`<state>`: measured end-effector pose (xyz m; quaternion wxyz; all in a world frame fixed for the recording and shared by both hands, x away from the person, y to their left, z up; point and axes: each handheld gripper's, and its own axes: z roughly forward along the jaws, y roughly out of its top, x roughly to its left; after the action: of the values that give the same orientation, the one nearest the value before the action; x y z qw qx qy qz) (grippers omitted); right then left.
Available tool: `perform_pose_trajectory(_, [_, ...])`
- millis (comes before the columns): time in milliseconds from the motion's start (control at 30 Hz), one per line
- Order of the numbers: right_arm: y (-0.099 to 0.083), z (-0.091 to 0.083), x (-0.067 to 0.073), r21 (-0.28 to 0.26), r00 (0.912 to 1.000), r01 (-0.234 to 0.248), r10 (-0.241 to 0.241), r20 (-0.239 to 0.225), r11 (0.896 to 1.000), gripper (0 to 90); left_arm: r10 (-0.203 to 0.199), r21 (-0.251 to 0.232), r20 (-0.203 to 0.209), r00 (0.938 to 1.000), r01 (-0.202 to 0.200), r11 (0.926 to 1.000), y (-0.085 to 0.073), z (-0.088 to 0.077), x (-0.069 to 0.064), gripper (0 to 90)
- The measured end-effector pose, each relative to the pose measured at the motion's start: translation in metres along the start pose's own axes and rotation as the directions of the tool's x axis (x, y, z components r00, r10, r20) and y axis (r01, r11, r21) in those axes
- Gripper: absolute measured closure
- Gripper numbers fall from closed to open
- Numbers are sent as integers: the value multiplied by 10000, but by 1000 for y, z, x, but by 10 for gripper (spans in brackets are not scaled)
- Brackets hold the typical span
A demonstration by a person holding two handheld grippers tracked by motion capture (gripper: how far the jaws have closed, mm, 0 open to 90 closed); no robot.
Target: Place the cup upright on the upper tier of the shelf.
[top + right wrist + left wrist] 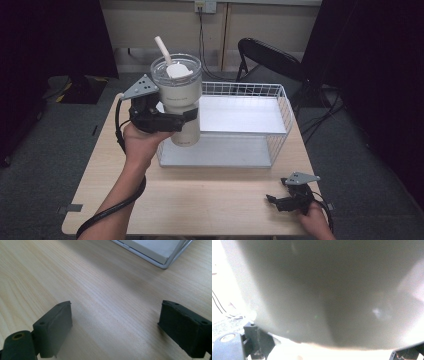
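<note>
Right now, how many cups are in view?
1: a cream cup with lid and straw, held upright in the left tongs above the wire basket's left front corner.

- One cream tumbler, with one clear lid and one straw.
- One white wire basket.
- One wooden table.
- One black folding chair.
- Two grippers: left gripper, right gripper.

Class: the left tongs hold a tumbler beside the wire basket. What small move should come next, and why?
Probably carry the tumbler a little right and lower it into the wire basket: the left tongs grip it upright, above the basket's near-left corner.
</note>
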<state>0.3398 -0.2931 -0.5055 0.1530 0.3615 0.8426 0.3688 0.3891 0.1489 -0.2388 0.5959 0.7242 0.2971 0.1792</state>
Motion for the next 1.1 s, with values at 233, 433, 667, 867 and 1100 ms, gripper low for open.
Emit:
perform_pose_trajectory(233, [0, 0, 0, 0, 10000, 2, -2, 0, 10000, 107, -42, -59, -31, 10000, 42, 10000, 4, 7, 1, 102])
perform_pose_trajectory(433, [0, 0, 0, 0, 10000, -3, 3, -2, 10000, 107, -45, -63, -103, 9999, 44, 10000, 7, 13, 3, 102])
perform_pose_trajectory(667, [0, 0, 0, -1, 10000, -3, 3, -5, 10000, 107, -27, -101, -194, 9998, 25, 9999, 12, 19, 5, 103])
perform_pose_trajectory(867, [0, 0, 0, -5, 10000, 10, -10, -14, 10000, 107, 56, -49, -341, 9994, -58, 10000, 14, 26, 7, 102])
perform_pose_trajectory(1100, [0, 0, 0, -2, 10000, 10, -10, -28, 10000, 107, 47, -98, -488, 9988, -52, 9999, 13, 33, 11, 102])
